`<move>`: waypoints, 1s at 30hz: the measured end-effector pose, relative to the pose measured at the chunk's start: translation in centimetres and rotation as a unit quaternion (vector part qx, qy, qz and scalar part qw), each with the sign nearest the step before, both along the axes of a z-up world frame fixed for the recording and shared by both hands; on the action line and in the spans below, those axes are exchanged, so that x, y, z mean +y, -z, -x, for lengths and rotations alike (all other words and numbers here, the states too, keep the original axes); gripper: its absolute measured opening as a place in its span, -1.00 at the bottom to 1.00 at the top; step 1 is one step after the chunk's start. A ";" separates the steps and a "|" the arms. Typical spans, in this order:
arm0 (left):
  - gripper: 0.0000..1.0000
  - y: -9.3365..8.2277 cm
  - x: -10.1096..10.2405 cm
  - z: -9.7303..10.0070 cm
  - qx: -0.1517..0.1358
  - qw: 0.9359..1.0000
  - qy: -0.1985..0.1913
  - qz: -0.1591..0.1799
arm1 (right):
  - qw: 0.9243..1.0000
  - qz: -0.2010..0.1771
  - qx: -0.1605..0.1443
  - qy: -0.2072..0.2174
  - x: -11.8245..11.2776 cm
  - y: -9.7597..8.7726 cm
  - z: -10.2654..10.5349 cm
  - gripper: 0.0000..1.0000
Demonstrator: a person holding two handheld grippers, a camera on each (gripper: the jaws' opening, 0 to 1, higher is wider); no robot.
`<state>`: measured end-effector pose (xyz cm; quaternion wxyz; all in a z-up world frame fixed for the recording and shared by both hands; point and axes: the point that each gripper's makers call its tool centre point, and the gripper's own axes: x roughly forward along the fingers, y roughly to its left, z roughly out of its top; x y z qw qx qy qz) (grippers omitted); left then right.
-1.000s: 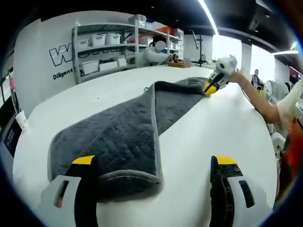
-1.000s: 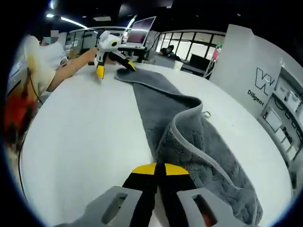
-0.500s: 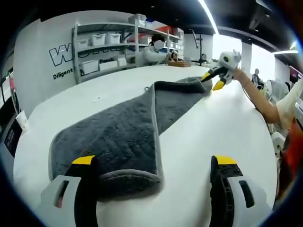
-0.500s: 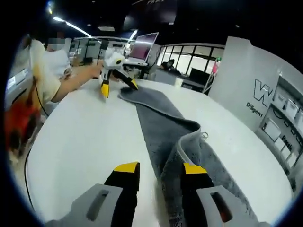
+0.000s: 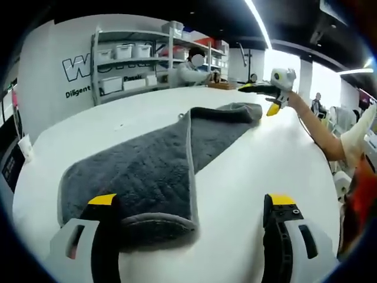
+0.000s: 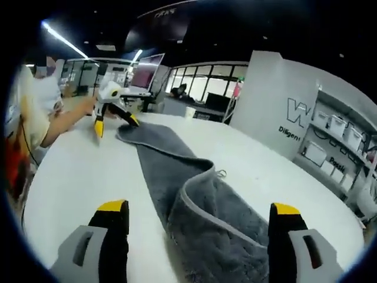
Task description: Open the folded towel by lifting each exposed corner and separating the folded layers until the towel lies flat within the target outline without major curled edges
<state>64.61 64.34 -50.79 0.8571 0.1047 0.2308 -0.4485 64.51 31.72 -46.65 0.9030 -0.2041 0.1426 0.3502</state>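
Note:
A grey towel [image 5: 150,159] lies lengthwise on the white round table [image 5: 265,159], one long side folded over the rest with a pale hem along the fold. My left gripper [image 5: 192,201] is open at the towel's near end, its left finger [image 5: 103,203] over the near corner and nothing held. At the far end my right gripper [image 5: 259,99] hangs open just above the towel's rolled edge. In the right gripper view, my right gripper [image 6: 199,209] stands wide open above a raised fold of the towel [image 6: 206,206], and the left gripper [image 6: 116,125] sits open at the other end.
Metal shelves with white bins [image 5: 126,56] stand behind the table, beside a white wall with dark lettering. A person [image 5: 191,65] sits at the far side. The arm [image 5: 321,130] holding the right gripper reaches over the right table edge. A monitor [image 6: 150,65] stands beyond.
My right gripper, shut on the towel's far edge a second ago, has opened, let the edge drop and risen off it. The left gripper has stayed open in place.

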 end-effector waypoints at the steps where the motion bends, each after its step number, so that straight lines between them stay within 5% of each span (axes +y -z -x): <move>1: 0.99 0.0 0.1 -0.1 0.001 1.000 -0.004 0.000 | 1.000 0.003 0.002 0.006 -0.2 0.2 -0.1 0.99; 10: 0.99 -0.5 0.1 -0.2 0.000 1.000 -0.009 0.018 | 1.000 -0.011 -0.020 0.015 0.8 -1.0 -0.8 0.96; 14: 0.99 -0.3 -0.1 0.0 0.000 1.000 -0.004 0.013 | 1.000 0.019 -0.018 0.001 2.1 -0.1 -0.8 0.83; 30: 0.99 0.0 -0.1 0.0 0.000 1.000 -0.002 -0.001 | 0.997 0.068 -0.018 -0.033 5.0 2.1 -1.2 -0.53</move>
